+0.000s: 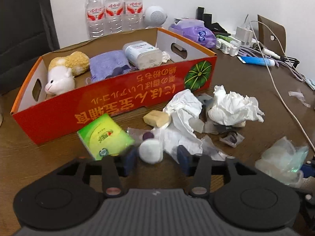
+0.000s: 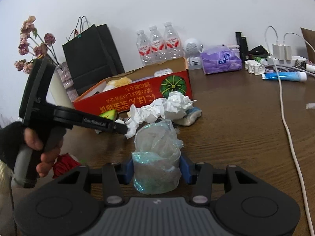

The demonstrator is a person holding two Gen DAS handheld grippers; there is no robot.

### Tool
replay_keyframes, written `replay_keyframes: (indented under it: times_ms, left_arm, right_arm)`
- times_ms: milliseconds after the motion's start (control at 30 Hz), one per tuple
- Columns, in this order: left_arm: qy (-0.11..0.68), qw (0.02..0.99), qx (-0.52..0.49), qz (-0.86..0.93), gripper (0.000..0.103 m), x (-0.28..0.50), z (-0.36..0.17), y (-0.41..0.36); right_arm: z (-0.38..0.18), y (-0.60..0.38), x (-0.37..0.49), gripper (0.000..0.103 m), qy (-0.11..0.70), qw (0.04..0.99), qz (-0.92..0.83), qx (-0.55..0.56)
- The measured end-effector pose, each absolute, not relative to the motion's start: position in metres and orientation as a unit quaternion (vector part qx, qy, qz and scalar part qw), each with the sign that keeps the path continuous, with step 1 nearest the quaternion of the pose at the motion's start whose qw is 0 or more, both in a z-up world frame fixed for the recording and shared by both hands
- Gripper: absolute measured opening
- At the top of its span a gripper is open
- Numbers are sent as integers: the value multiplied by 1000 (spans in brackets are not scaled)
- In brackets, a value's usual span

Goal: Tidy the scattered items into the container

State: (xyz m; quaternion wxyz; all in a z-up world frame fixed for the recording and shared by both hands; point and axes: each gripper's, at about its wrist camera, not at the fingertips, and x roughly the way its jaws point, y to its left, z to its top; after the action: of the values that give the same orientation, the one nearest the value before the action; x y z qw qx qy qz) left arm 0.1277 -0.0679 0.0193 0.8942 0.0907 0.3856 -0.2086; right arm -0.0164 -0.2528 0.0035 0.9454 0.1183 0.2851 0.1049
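Item: white ball (image 1: pixel 150 151), small, soft-looking, likely light and prone to roll; lies on bench (image 1: pixel 49 157) between half-open left tool (image 1: pixel 157 154) pads, ungripped. Grip across its middle. Right tool (image 2: pixel 156 170) clamps crinkly film bag (image 2: pixel 157 157). Red box (image 1: pixel 118 98) near.

Setting: a lived-in home, likely a desk or dining table against a plain white wall (image 2: pixel 157 4). The dark brown wood-grain tabletop (image 2: pixel 236 118) carries household clutter: three clear plastic water bottles with red labels (image 1: pixel 114 9), a purple soft pack of tissues (image 2: pixel 221 60), a blue toothpaste tube (image 2: pixel 285 76), white plug-in chargers with trailing white cables (image 2: pixel 281 52). Dried pink roses in a vase (image 2: pixel 33 45) and a black paper shopping bag (image 2: pixel 88 59) stand at the wall.
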Motion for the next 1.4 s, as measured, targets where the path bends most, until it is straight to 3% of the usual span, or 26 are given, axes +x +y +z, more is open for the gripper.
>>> replay_keyframes:
  times_ms: [100,133,167,467,800,1400]
  left_arm:
    - [393,889,100,-214,49,133,18,-72]
    - [396,887,105,-213,35,135,18,-74]
    - [397,887,105,-211,30,135,18,-74]
    - [352,914,66,-190,30,107,44,-56]
    - [249,957,5,-151,30,2,84,-24]
    - [248,967,-41,-52,30,-98,56,35]
  right_arm:
    - [3,-252,-10,46,286,944,114,119]
    - [2,-252,-7,46,286,943,117,123]
    - [2,-253,-5,46,287,942,120,127]
    - [-1,-256,5,46,292,937,125,148]
    - [-2,-257,3,46,294,935,125,152]
    - [35,-214,-112,45,234,962,129,58]
